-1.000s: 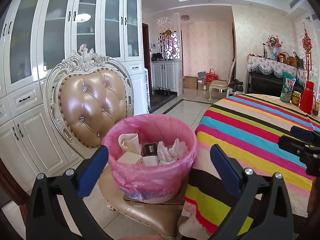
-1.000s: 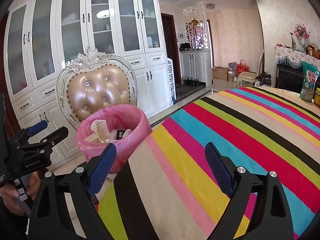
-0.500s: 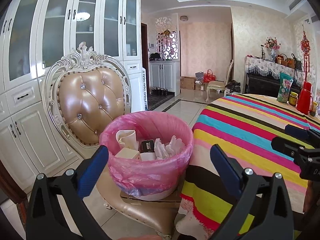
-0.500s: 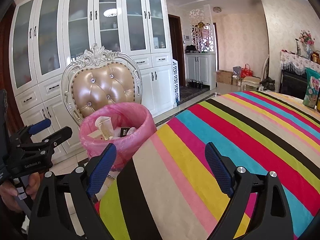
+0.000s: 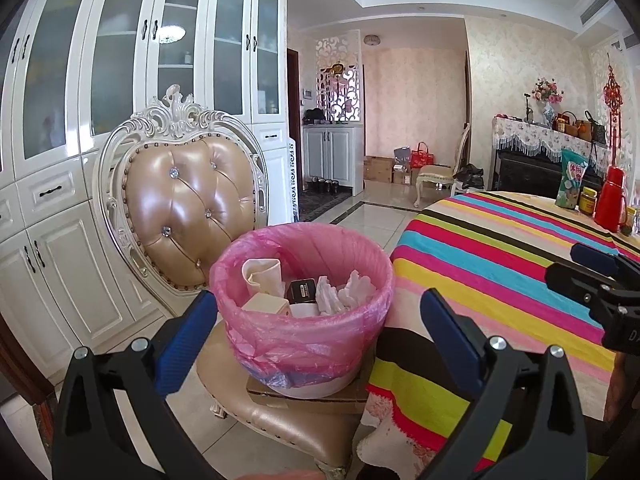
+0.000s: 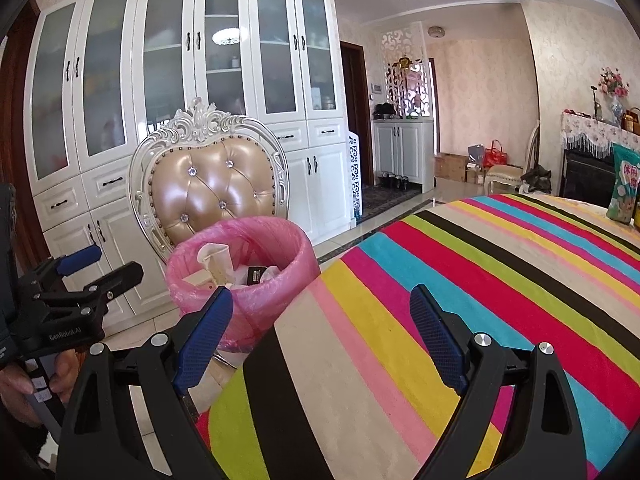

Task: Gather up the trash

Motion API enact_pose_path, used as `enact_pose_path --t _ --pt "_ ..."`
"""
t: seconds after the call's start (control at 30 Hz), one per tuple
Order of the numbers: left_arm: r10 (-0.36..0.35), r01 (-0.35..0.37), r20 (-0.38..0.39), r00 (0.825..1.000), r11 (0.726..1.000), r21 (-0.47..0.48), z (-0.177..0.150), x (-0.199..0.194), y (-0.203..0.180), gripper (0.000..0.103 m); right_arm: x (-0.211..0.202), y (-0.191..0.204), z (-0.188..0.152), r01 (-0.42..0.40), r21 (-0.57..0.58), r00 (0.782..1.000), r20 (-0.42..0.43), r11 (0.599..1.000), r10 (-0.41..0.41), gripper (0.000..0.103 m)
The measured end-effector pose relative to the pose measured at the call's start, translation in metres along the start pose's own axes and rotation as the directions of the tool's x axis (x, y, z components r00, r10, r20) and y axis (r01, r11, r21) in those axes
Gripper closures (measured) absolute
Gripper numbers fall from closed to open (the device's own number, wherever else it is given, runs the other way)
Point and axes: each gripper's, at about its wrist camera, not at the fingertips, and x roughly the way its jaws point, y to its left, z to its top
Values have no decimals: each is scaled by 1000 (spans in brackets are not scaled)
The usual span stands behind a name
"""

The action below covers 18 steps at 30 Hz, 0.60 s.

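Observation:
A bin lined with a pink bag (image 5: 304, 312) stands on a padded chair seat, holding a paper cup, a small dark box, tissues and a cream box. It also shows in the right wrist view (image 6: 240, 276). My left gripper (image 5: 320, 328) is open and empty, level with the bin's front. My right gripper (image 6: 322, 328) is open and empty over the near edge of the striped tablecloth (image 6: 460, 300). The right gripper shows at the right edge of the left wrist view (image 5: 600, 280); the left gripper shows at the left of the right wrist view (image 6: 80, 280).
An ornate tufted chair (image 5: 184, 208) holds the bin beside the round table (image 5: 500, 264). A snack bag (image 5: 572, 180), a jar (image 5: 588, 200) and a red flask (image 5: 610, 200) stand at the table's far side. White cabinets (image 5: 120, 80) line the wall behind.
Both grippers have drifted slightly back and left; the bin sits a little more central in the left wrist view. Both stay open and empty.

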Motion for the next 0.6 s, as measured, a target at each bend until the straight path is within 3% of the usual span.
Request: enact_pose_path --t 0.6 --pt "-18 18 16 1000 1000 12 -8 -8 -9 5 3 15 -4 35 -66 999 -7 997 -36 18"
